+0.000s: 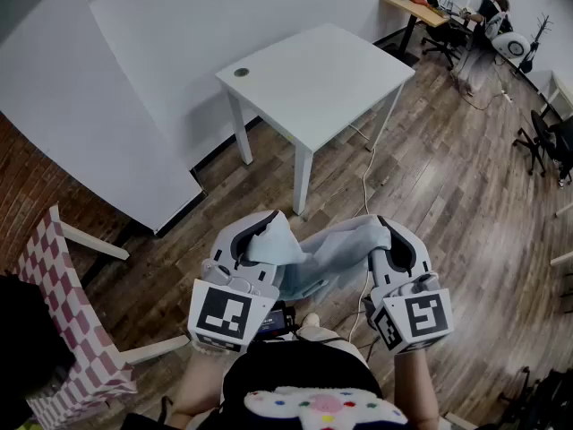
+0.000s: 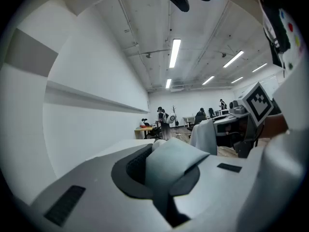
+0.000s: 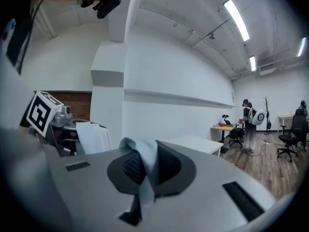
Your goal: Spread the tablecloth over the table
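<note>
Left gripper (image 1: pixel 267 229) & right gripper (image 1: pixel 387 233), low in head view, each clenched on an end of the pale tablecloth (image 1: pixel 327 251). Cloth's bunched, lower part hidden. Long axis runs gripper to gripper, sagging mid. White table (image 1: pixel 313 79) stands well ahead on wood floor (image 1: pixel 448 195); desks (image 1: pixel 416 7) far back.

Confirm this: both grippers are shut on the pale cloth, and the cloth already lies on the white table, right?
No. The left gripper and right gripper are shut on the cloth, but the head view shows it hanging between them, short of the white table.
</note>
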`<state>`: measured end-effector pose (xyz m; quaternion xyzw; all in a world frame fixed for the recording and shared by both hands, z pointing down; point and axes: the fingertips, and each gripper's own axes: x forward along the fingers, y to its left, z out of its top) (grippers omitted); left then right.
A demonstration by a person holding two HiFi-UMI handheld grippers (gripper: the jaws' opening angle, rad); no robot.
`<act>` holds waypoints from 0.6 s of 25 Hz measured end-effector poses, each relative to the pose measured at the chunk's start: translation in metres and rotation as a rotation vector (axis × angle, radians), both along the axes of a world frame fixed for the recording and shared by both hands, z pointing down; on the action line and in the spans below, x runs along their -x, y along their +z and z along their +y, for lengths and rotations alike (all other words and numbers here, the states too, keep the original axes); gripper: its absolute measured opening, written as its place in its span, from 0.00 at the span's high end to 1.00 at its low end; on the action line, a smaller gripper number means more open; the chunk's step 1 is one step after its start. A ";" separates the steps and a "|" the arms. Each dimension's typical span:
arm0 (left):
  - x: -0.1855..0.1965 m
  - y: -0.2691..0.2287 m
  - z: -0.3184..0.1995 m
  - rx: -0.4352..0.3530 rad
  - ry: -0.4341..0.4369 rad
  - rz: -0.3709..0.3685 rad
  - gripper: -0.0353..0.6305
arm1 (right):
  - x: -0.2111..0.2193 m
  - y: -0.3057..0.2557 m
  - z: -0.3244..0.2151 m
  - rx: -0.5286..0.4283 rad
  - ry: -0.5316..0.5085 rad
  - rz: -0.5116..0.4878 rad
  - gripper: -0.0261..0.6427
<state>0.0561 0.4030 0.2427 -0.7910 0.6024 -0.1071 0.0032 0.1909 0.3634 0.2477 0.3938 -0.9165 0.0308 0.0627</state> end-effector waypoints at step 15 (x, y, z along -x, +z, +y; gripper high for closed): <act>-0.003 -0.006 0.007 -0.021 -0.063 0.051 0.94 | -0.010 0.000 0.002 0.001 -0.004 -0.005 0.92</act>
